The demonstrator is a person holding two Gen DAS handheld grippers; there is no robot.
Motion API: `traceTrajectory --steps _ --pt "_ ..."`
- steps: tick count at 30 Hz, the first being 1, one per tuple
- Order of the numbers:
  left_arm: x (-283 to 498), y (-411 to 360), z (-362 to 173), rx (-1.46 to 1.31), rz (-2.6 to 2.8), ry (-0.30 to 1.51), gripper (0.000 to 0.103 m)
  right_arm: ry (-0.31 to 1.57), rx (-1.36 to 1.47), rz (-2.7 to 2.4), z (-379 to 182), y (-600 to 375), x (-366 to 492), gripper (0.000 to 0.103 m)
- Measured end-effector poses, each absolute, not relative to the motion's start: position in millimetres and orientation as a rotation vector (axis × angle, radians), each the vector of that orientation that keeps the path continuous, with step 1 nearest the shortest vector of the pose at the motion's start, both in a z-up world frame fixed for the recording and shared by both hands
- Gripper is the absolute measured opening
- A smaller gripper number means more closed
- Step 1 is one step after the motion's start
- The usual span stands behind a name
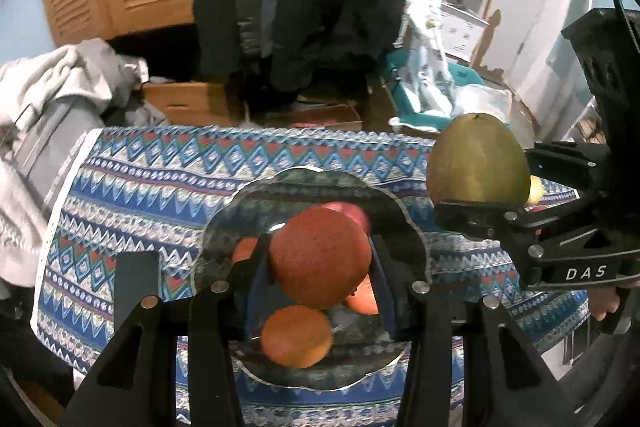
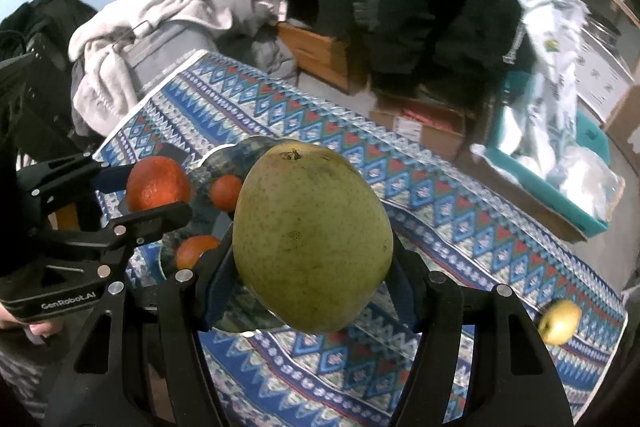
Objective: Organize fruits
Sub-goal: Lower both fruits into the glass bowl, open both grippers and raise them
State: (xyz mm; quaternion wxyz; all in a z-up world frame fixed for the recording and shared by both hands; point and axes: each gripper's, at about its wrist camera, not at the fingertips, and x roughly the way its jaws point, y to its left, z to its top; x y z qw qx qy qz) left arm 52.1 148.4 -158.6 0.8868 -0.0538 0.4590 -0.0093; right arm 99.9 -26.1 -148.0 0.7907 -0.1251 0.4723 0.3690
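Your left gripper (image 1: 320, 259) pinches an orange (image 1: 320, 257) above the plate (image 1: 404, 211), where other oranges lie. Your right gripper (image 2: 312, 251) pinches a green pear (image 2: 312, 239) beside it. A small yellow fruit (image 2: 559, 321) lies near the table's right edge.

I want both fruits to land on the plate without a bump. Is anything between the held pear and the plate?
The left gripper, shut on an orange, hangs over the plate beside the pear in the right gripper. Smaller fruits already lie on the plate.
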Motion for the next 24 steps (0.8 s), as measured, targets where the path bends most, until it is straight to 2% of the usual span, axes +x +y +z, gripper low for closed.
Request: traceTrajectory --steps 8,24 --pt "48.5 184.1 -184.8 -0.158 0.029 1.003 0.047 1.059 -0.312 0.849 -168.2 16.4 99.0 0.066" --pt "48.6 204.2 -226.3 -0.192 0.066 1.095 0.047 1.175 -0.351 0.900 -213.0 54.3 97.3 0.066"
